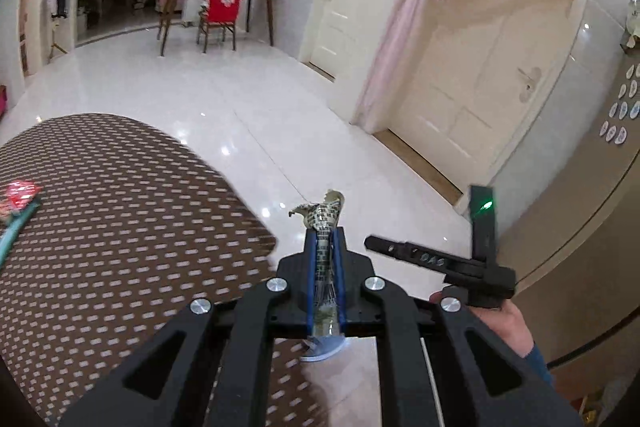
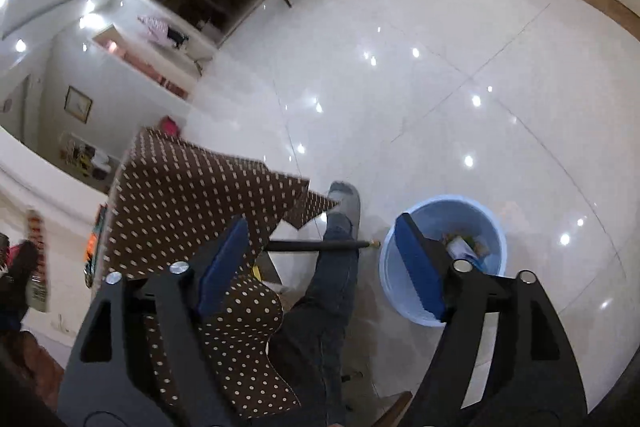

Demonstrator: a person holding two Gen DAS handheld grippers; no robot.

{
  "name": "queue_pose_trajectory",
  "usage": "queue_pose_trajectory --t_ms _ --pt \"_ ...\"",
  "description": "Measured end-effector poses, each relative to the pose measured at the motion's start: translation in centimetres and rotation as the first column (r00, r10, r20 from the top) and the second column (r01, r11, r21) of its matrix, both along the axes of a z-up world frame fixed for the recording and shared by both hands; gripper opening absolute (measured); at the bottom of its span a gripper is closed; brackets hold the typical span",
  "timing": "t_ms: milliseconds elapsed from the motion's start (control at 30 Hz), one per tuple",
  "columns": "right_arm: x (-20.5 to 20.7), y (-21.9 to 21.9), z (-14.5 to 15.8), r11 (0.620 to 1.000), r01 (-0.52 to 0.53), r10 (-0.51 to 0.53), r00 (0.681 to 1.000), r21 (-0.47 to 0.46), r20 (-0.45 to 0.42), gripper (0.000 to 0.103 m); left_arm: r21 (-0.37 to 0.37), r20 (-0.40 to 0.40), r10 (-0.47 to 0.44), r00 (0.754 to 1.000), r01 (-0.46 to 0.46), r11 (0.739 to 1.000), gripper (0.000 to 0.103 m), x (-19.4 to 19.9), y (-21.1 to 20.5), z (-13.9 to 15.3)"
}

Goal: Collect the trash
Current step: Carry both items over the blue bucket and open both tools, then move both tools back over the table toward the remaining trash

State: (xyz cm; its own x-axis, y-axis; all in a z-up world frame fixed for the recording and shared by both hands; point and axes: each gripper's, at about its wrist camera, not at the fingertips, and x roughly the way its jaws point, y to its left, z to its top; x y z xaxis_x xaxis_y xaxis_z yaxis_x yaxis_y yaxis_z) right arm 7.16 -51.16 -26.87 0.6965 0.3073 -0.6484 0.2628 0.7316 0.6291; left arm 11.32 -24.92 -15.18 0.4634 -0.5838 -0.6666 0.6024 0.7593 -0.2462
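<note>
We are carrying a crumpled printed wrapper (image 1: 322, 227), which we judge light, soft and crushable, so pinching it mid-length is holding it well enough. The left gripper (image 1: 325, 239) is clamping it between its blue pads, the torn end poking out toward twelve o'clock beyond the polka-dot tablecloth (image 1: 120, 227). The right gripper (image 2: 320, 259) is gaping wide and holding nothing (its view shows the blue bin (image 2: 400, 291) at four o'clock, trash already inside).
</note>
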Motion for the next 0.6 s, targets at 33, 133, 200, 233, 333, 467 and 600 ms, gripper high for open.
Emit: queue_pose_trajectory --t_ms 33,133,200,233,333,467,600 --pt "-0.5 -0.6 0.3 1.000 0.011 -0.011 1.000 -0.002 0.014 0.079 0.003 -0.006 -0.012 1.000 0.012 1.000 0.008 0.1 -0.9 -0.3" --pt "-1.9 -2.3 2.1 0.999 0.046 -0.046 0.997 -0.007 0.069 0.087 0.007 -0.042 -0.055 0.998 0.055 0.998 0.008 0.9 -4.0 -1.7" --pt "-3.0 -3.2 3.4 0.998 0.069 -0.068 0.992 -0.005 0.103 0.089 0.011 -0.070 -0.078 0.994 0.079 0.997 0.008 1.4 -5.6 -2.6" --pt "-3.4 -3.6 3.8 0.997 0.079 -0.078 0.990 -0.004 0.114 0.089 0.015 -0.091 -0.092 0.992 0.093 0.996 0.008 1.8 -6.5 -3.2" --pt "-4.7 -4.7 4.8 0.994 0.106 -0.104 0.985 -0.007 0.139 0.093 0.029 -0.147 -0.119 0.982 0.124 0.992 0.008 3.0 -8.5 -5.1" --pt "-5.3 -5.7 5.1 0.991 0.130 -0.128 0.982 -0.004 0.141 0.096 0.053 -0.243 -0.119 0.963 0.135 0.989 0.043 5.0 -10.0 -8.0" --pt "-5.6 -5.9 4.9 0.989 0.149 -0.145 0.981 -0.016 0.132 0.097 0.059 -0.232 -0.069 0.970 0.085 0.995 0.083 5.5 -9.6 -8.3"
